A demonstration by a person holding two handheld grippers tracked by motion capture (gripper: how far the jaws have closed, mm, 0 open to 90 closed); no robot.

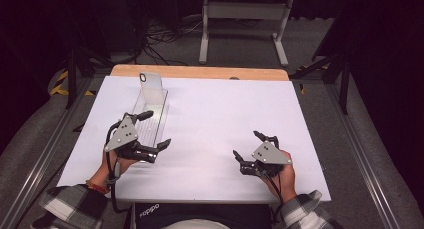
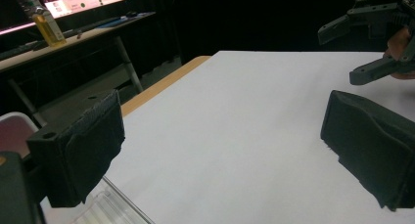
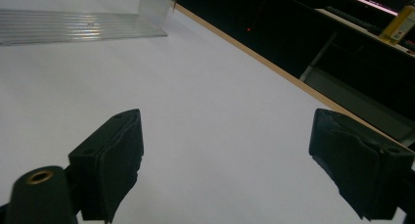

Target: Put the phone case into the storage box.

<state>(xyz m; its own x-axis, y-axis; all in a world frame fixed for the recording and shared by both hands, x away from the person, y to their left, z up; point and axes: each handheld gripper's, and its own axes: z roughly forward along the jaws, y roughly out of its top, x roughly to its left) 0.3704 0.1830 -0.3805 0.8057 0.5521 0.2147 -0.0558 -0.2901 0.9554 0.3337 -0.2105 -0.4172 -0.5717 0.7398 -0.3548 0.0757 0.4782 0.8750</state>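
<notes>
A long clear plastic box (image 1: 152, 101) lies on the white table sheet (image 1: 225, 109) at the back left, one end standing up with a hang hole in it. My left gripper (image 1: 159, 128) hovers over the box's near end, jaws wide apart and holding nothing; in the left gripper view (image 2: 225, 150) the box's edge (image 2: 112, 209) sits under the left jaw. My right gripper (image 1: 245, 143) is open near the front right over bare sheet, also with nothing in it (image 3: 235, 160). The box (image 3: 83, 18) lies far ahead of it.
A wooden table edge (image 1: 200, 71) runs along the back. Beyond it stand a white metal frame (image 1: 245, 11) and floor cables (image 1: 160, 39). A side desk holds a yellow bottle (image 2: 46, 21). My right gripper (image 2: 377, 38) shows in the left gripper view.
</notes>
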